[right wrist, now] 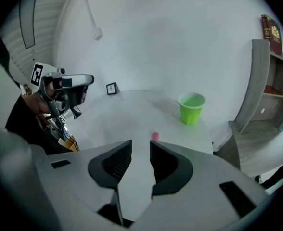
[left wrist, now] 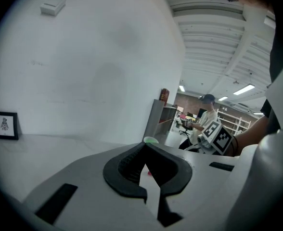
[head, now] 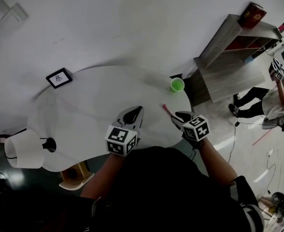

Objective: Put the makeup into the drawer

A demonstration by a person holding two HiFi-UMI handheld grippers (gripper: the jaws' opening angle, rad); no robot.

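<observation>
Right gripper [right wrist: 141, 146] first: jaws parted by a narrow gap, nothing between the pads. Just past their tips the pink makeup stick [right wrist: 155, 136] lies flat on the white surface [head: 93, 105], untouched. Left gripper [left wrist: 144, 146]: jaws closed tip to tip, empty, left of the stick and apart from it.

Farther out: green cup [right wrist: 191, 108] stands upright beyond the stick, toward the far right rim. Small picture frame [head: 59, 78] is at the far left by the wall, lamp [head: 26, 149] at the near left edge. Shelf unit [head: 229, 62] stands against the wall to the right, apart from the surface. No drawer that I can pick out with certainty in any view.

Judgement: the step in hand is the reach for the stick; nothing is stowed yet.

Risks, as I read them:
- Stick is slim and lies flat, and the gap in my right jaws is narrow. A slightly off line would put a pad on top of it, not around it, and shove it along.
- It sits near the right rim. A nudge or a roll could send it to the floor.
- Overshoot carries the jaws toward the cup; a tap could tip it.
- Left jaws are closed, so they are no second grip unless opened.
- Drawer unseen: hunting for it with only a shallow pinch on the stick invites a slip.
</observation>
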